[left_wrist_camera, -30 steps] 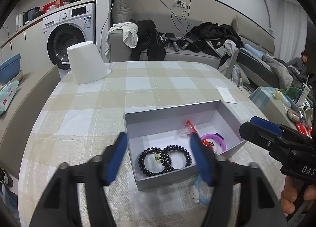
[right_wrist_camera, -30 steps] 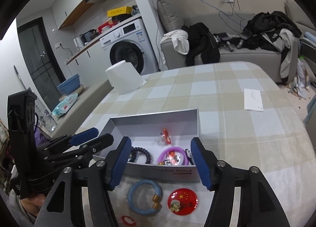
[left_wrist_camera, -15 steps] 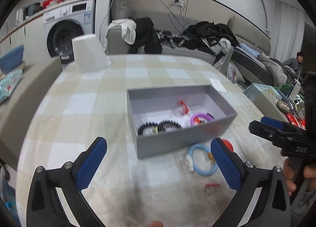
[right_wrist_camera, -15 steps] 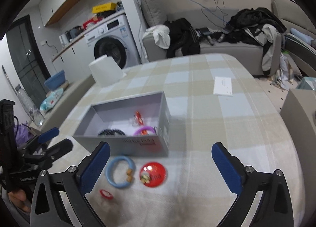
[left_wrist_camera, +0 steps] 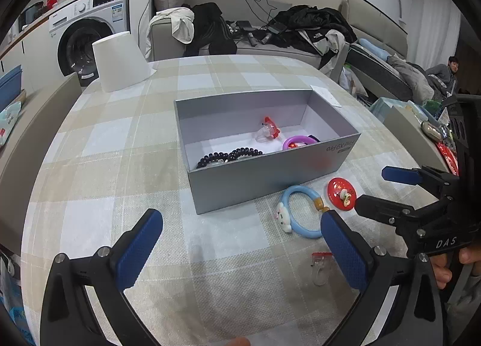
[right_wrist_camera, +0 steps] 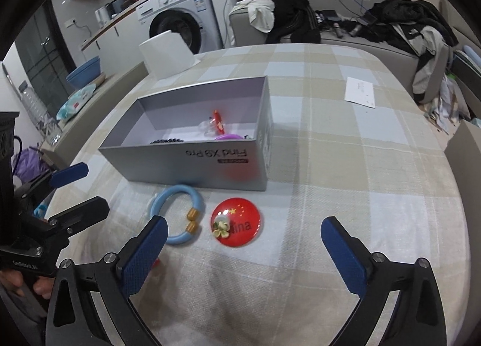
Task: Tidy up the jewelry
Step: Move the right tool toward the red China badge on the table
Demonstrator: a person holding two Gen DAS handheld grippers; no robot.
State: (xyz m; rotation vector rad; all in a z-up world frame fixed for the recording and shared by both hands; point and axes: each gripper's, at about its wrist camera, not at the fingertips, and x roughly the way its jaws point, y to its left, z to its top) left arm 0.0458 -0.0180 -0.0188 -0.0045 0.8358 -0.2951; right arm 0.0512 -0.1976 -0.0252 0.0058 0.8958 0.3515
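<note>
A grey box (left_wrist_camera: pixel 264 177) (right_wrist_camera: pixel 192 162) sits on the checked tablecloth. It holds black bead bracelets (left_wrist_camera: pixel 228 157), a purple bangle (left_wrist_camera: pixel 296 143) and a red clip (left_wrist_camera: pixel 269 129). In front of the box lie a light blue bangle (left_wrist_camera: pixel 300 213) (right_wrist_camera: pixel 180 213), a red round badge (left_wrist_camera: pixel 341 194) (right_wrist_camera: pixel 239 225) and a small clear clip with a red top (left_wrist_camera: pixel 320 267). My left gripper (left_wrist_camera: pixel 240 246) is open and empty, held above the cloth before the box. My right gripper (right_wrist_camera: pixel 243 243) is open and empty, over the badge.
A white upturned cup-like shade (left_wrist_camera: pixel 120 60) stands at the far left of the table. A white paper slip (right_wrist_camera: pixel 360 93) lies at the far right. Behind are a washing machine (left_wrist_camera: pixel 90 30) and a sofa with clothes (left_wrist_camera: pixel 270 30).
Both grippers have pulled back from the box toward me and opened wide. The blue bangle, badge and small clip now show in front of the box.
</note>
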